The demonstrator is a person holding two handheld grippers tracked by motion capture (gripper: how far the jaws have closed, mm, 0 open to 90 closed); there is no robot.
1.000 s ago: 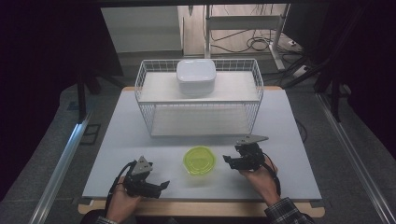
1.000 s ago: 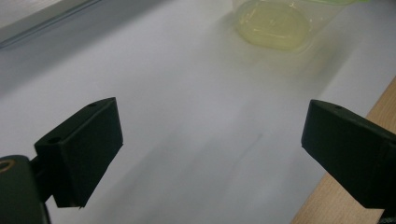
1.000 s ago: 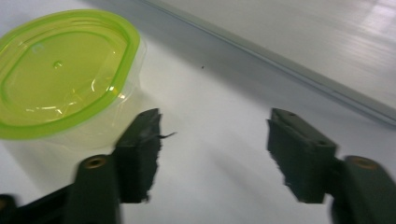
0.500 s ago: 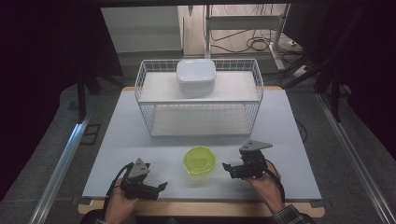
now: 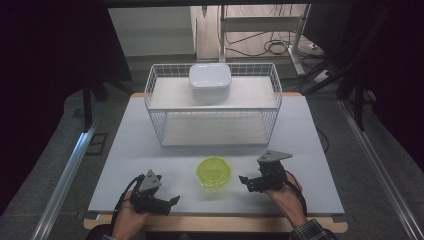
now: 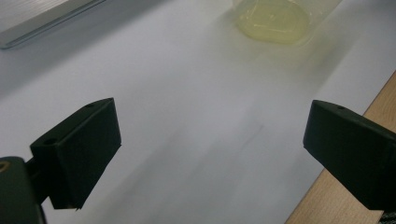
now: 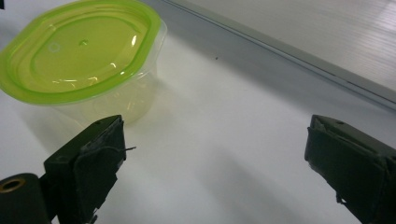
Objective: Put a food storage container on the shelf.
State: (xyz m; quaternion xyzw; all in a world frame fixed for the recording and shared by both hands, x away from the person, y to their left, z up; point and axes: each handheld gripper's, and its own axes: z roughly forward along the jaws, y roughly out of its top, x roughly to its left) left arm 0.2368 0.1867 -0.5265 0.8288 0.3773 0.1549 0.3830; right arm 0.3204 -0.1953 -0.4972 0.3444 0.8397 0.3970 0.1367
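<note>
The green tub (image 5: pixel 214 172) sits lidded on the table (image 5: pixel 125 150), in front of the wire basket (image 5: pixel 214 107), likely set there within easy reach. The left gripper (image 5: pixel 170 202) waits left of the tub and the right gripper (image 5: pixel 246 181) just right of it, both with jaws spread and empty. Count: one green tub, one white tub (image 5: pixel 210 81) on the basket's upper shelf, one basket, two grippers.

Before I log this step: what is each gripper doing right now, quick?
Left gripper: open, holding nothing, near the table's front edge.
Right gripper: open, holding nothing, beside the green-lidded container, not touching it.
</note>
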